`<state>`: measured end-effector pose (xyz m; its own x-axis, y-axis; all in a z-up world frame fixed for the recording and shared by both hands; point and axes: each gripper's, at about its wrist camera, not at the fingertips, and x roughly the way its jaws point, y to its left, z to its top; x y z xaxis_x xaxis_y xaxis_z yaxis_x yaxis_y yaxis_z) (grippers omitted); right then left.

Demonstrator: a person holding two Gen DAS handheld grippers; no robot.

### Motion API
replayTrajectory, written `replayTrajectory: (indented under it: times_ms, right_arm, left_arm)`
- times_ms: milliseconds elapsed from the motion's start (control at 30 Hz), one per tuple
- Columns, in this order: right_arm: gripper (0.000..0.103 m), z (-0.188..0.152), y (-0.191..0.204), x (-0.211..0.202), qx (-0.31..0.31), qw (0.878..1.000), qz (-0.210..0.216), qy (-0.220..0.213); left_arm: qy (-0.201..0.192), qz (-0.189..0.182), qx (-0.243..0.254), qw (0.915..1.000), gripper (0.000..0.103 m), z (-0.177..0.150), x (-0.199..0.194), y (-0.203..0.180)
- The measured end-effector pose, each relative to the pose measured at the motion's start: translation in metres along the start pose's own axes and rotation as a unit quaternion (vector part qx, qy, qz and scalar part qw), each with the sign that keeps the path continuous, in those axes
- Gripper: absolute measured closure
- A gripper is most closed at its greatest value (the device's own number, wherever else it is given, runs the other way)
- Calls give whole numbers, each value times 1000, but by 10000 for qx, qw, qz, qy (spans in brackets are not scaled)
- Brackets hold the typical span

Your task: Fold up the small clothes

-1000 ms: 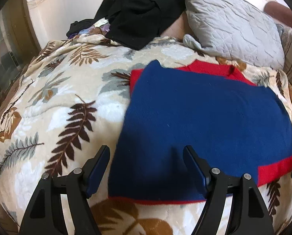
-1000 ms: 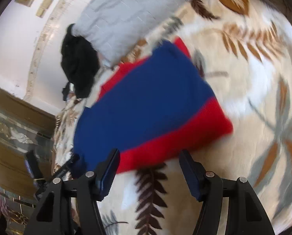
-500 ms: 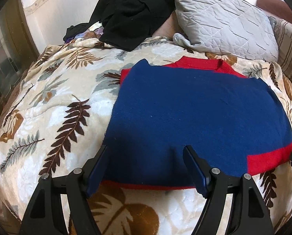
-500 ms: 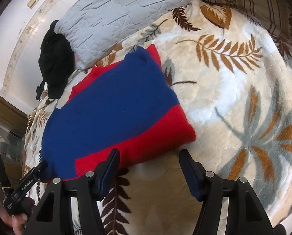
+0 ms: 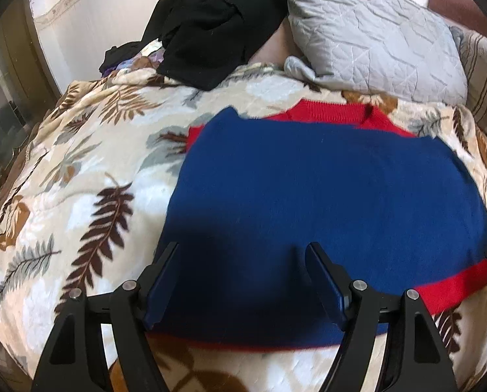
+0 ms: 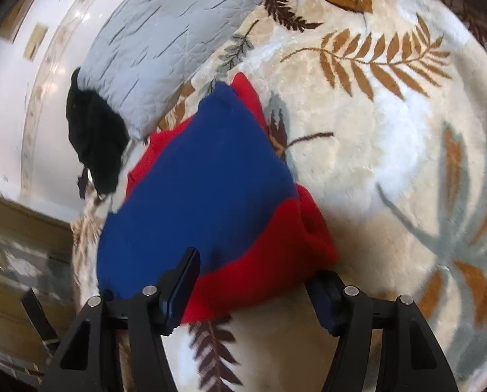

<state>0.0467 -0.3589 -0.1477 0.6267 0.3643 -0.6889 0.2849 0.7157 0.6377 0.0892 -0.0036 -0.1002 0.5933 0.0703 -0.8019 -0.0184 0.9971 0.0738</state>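
Sweater (image 5: 325,196), both jaws wide apart, straddling edges

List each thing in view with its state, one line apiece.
Sweater: folded, lying flat on the blanket, blue side up, red showing at the edges.
Left gripper: open, over the sweater's near edge.
Right gripper: open, its fingers either side of the sweater's red corner.
Pillow: leaning at the head of the bed.
Black clothes: crumpled in a heap.
Blanket: spread out.
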Motion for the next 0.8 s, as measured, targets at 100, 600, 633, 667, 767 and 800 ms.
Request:
replayTrajectory:
  times_ms: [100,600,633,667,767,800]
  right_arm:
    - [35,5,2,6,75,9999,35,-75]
    - [41,9,20,21,-230,9997,-73,-97]
    - [50,9,20,22,-261,9996,-112,-83]
    - [59,10,21,23,-291,9994,-163,-59]
    - [66,11,21,20,-275,9995,-142,-83]
    - [64,12,22,19,-293,9994,-126,-110]
  left_arm:
    - [-28,-38,71,10000,26,7,7,-7]
    - [140,-135,45,9998,26,15,29,-10]
    - [138,-145,37,9998,26,15,29,-10]
    - [137,-157,24,9998,26,15,28,-9]
    - [103,-194,-3,9998,26,16,25,-8]
    - [59,-203,-10,9998,26,16,23,-7]
